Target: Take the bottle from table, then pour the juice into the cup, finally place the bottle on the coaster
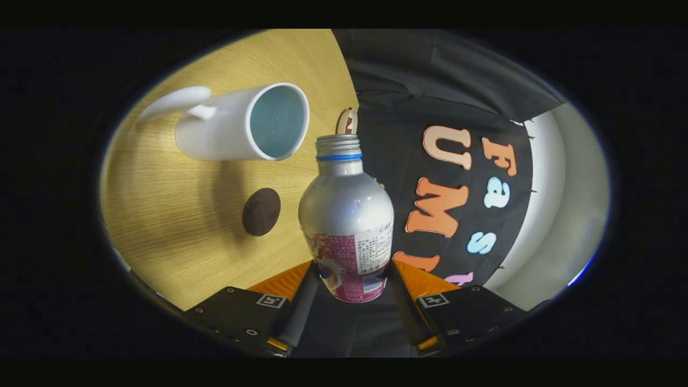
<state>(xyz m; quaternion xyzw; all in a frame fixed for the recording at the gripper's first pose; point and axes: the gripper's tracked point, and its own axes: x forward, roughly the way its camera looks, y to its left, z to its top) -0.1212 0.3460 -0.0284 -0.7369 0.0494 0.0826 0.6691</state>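
My gripper (352, 279) has the bottle (346, 215) between its fingers (301, 301), one pressing on each side of the printed label near the base, so the fingers are closed on it and carry it. The whole view is rolled over: the wooden worktop (177, 247) stands to one side of the bottle, and the black cloth wall of the booth lies on the other side, so I hold the bottle tilted well away from upright. Its body is silvery metal with a red and white label around the lower part. A blue ring sits under the threaded neck, and the neck points away from me with no cap on it.

Beyond the neck and off toward the worktop side is the white cup (242, 123). Its open mouth is turned toward the bottle's neck, its handle is on the far side, and the inside looks pale and bare as far as I can see. The bottle's mouth is near the cup's rim but apart from it — nothing lies between them.

A dark round coaster (261, 211) lies flat on the worktop beside the bottle's shoulder, below the cup's shadow. Just behind the bottle's mouth a small rounded thing (347, 121) peeks out at the worktop's edge — I cannot tell what it is.
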